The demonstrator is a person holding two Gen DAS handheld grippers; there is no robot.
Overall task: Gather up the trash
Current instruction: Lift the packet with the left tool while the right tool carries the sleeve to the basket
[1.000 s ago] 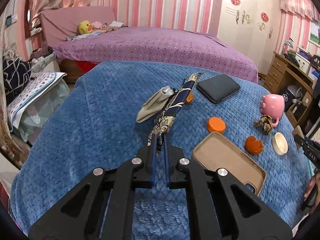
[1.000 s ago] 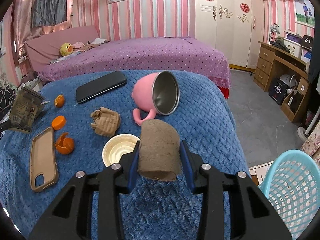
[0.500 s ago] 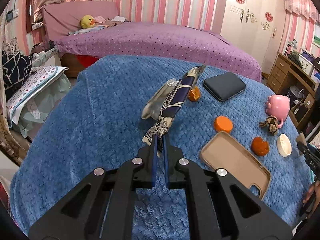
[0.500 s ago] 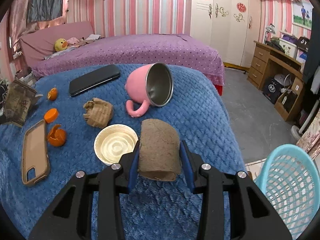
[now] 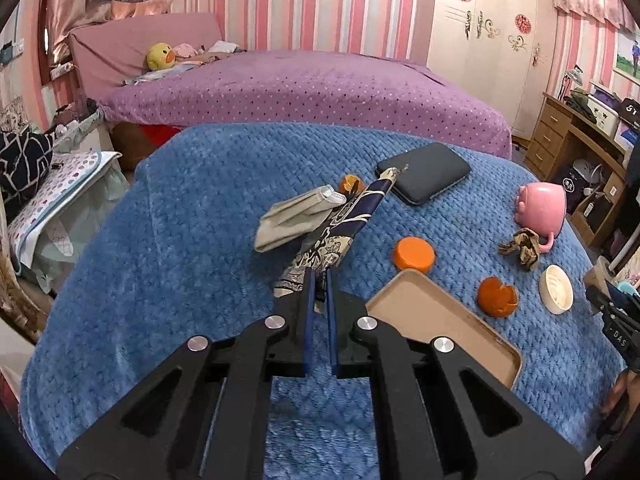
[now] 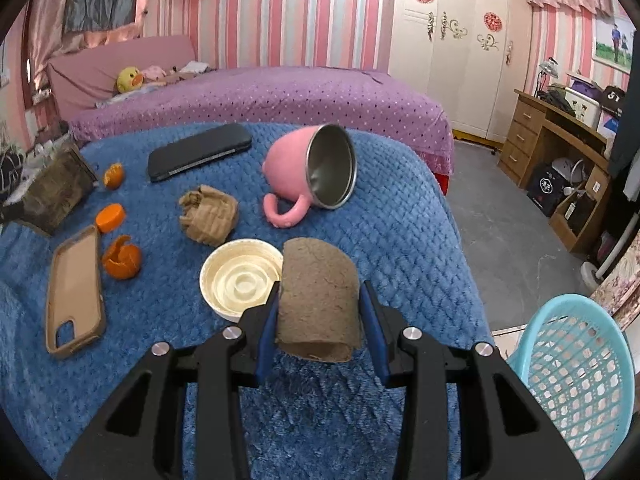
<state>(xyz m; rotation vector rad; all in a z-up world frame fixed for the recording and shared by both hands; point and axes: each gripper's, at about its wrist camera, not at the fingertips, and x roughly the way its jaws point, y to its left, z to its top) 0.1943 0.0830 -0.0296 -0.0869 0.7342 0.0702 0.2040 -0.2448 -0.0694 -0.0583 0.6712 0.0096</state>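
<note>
My left gripper (image 5: 319, 276) is shut on the corner of a dark blue patterned snack wrapper (image 5: 344, 224), held above the blue blanket. A grey folded bag (image 5: 294, 220) hangs against the wrapper. My right gripper (image 6: 320, 300) is shut on a brown cardboard tube (image 6: 318, 300) over the blanket's near right corner. On the blanket lie an orange peel (image 6: 121, 258), an orange cap (image 6: 110, 216), a crumpled brown paper (image 6: 208, 216), a cream lid (image 6: 240, 278) and a second peel piece (image 6: 113, 175). A light blue mesh basket (image 6: 576, 384) stands on the floor at the lower right.
A pink mug (image 6: 312, 172) lies on its side beside a black phone (image 6: 200, 152). A tan phone case (image 6: 76, 292) lies at the left. A purple bed (image 6: 260, 96) stands behind the blanket-covered table (image 6: 400, 240), and a wooden desk (image 6: 560, 140) at the right.
The left gripper has shifted a little across the blanket with the wrapper, which now reaches toward the black phone. The right gripper keeps the tube in about the same place.
</note>
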